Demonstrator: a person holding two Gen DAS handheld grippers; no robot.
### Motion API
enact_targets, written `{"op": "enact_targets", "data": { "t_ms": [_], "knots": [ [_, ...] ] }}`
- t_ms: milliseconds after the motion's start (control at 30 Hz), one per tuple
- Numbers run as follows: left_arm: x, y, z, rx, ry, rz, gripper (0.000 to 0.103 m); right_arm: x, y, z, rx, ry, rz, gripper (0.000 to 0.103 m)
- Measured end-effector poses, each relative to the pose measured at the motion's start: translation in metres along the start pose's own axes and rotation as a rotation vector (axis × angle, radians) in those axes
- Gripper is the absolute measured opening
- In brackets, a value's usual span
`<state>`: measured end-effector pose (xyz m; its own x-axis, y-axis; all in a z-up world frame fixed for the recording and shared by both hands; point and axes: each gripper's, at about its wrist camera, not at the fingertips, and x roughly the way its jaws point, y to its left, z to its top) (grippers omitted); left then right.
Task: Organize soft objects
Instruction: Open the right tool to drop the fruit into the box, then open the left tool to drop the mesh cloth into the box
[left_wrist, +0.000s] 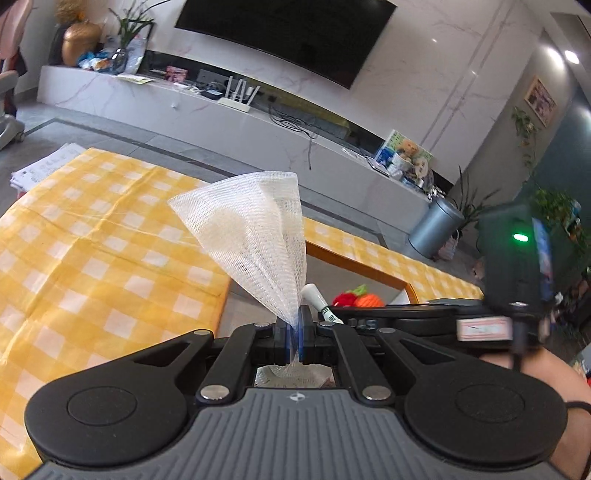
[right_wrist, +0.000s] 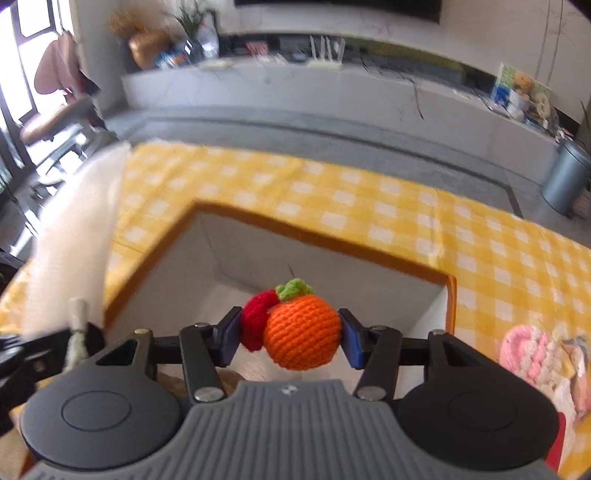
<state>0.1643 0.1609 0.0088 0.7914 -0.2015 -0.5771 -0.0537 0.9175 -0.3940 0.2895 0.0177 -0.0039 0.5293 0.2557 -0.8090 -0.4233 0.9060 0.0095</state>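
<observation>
My left gripper (left_wrist: 294, 334) is shut on a white mesh cloth (left_wrist: 255, 229), pinched at its narrow end; the cloth fans upward and to the left above the box. The same white mesh cloth (right_wrist: 77, 236) shows blurred at the left of the right wrist view. My right gripper (right_wrist: 290, 332) is shut on a crocheted toy, an orange ball (right_wrist: 303, 332) with a green top joined to a red ball (right_wrist: 256, 319), and holds it over the open box (right_wrist: 314, 240). In the left wrist view that crocheted toy (left_wrist: 360, 297) peeks out beyond the right gripper's body (left_wrist: 517, 258).
The box (left_wrist: 369, 275) is white inside with an orange-brown rim, set among yellow checked cloth (left_wrist: 92, 240). A pink and white knitted item (right_wrist: 532, 354) lies at the right. A white tag or stick (left_wrist: 317, 299) pokes up by the left fingers. A TV cabinet and grey bin (left_wrist: 436, 229) stand beyond.
</observation>
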Motion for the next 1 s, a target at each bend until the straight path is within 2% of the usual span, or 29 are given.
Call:
{"op": "enact_targets", "data": {
  "t_ms": [133,233,267,333,500,533,633,733,800,833,900,1000],
  "knots": [
    [0.014,-0.007,-0.003,0.027,0.019,0.018,0.004,0.016,0.000,-0.005,-0.030,0.096,-0.073,0.055],
    [0.029,-0.006,-0.006,0.007,0.050,-0.013,0.004,0.016,0.001,-0.011,-0.074,0.084,-0.129,0.058],
    [0.033,-0.005,-0.007,-0.003,0.063,-0.023,0.004,0.011,-0.001,-0.012,-0.082,0.061,-0.136,0.061],
    [0.040,-0.005,-0.010,0.001,0.080,-0.023,0.004,-0.005,-0.005,-0.016,-0.094,-0.011,-0.122,0.079],
    [0.048,-0.018,-0.013,0.089,0.104,0.023,0.004,-0.056,-0.025,-0.031,-0.055,-0.167,-0.060,0.092],
    [0.050,-0.020,-0.014,0.103,0.115,0.028,0.004,-0.067,-0.029,-0.037,-0.050,-0.206,-0.059,0.096],
    [0.055,-0.024,-0.018,0.131,0.151,0.052,0.006,-0.091,-0.037,-0.055,-0.097,-0.281,-0.091,0.097],
    [0.055,-0.027,-0.019,0.143,0.141,0.082,0.021,-0.104,-0.052,-0.072,-0.121,-0.309,-0.096,0.097],
    [0.054,-0.029,-0.019,0.140,0.123,0.111,0.065,-0.112,-0.063,-0.080,-0.118,-0.339,-0.088,0.097],
    [0.052,-0.030,-0.019,0.141,0.110,0.103,0.066,-0.115,-0.070,-0.084,-0.106,-0.367,-0.089,0.097],
    [0.046,-0.035,-0.020,0.135,0.082,0.083,0.087,-0.122,-0.085,-0.091,-0.045,-0.415,-0.084,0.097],
    [0.041,-0.040,-0.019,0.088,0.055,0.103,0.088,-0.127,-0.110,-0.099,0.072,-0.451,-0.035,0.097]
  ]
}}
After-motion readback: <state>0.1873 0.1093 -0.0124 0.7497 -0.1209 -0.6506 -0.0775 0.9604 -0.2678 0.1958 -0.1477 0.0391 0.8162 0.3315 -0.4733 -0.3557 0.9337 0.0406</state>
